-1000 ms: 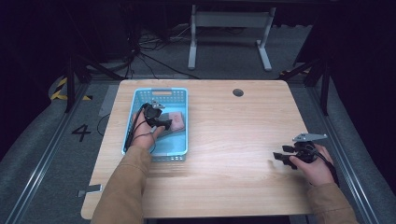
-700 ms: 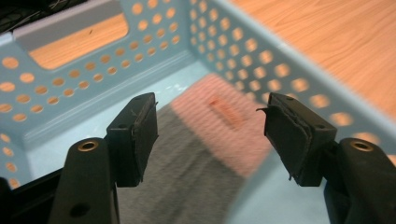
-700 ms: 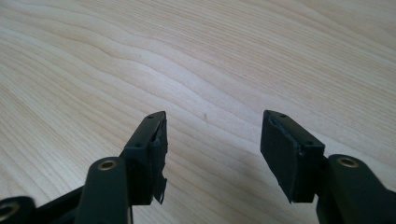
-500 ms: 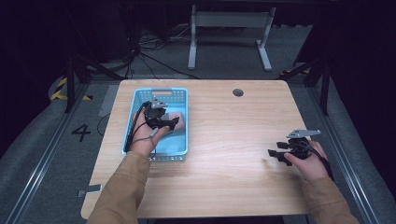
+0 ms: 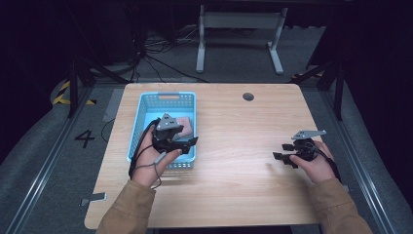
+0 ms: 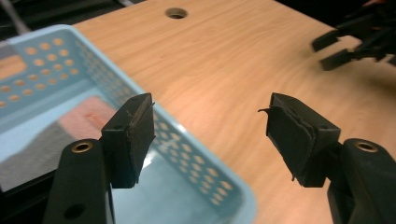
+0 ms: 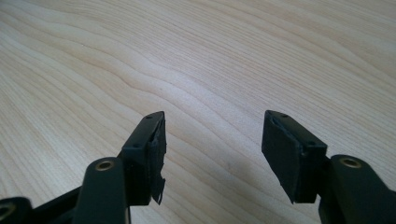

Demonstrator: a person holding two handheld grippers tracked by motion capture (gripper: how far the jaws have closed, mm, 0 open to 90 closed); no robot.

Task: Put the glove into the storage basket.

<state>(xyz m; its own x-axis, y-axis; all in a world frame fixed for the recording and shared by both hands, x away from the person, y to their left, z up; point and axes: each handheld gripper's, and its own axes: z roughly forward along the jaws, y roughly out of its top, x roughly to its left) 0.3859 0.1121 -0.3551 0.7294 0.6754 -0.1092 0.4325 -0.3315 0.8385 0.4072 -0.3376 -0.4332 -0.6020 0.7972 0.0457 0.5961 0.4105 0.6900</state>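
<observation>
Hovering over the basket [image 5: 146,109] rim, left gripper [image 5: 187,141] is holding its jaws wide and empty above the pink-and-grey pad [image 6: 70,126]; right gripper [image 5: 285,152], also wide, is sitting well apart.

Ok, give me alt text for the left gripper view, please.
Two black jaws of the left gripper stand open with nothing between them, above the rim of a light blue basket on a wooden table. A pink and grey cloth lies inside the basket.
</observation>
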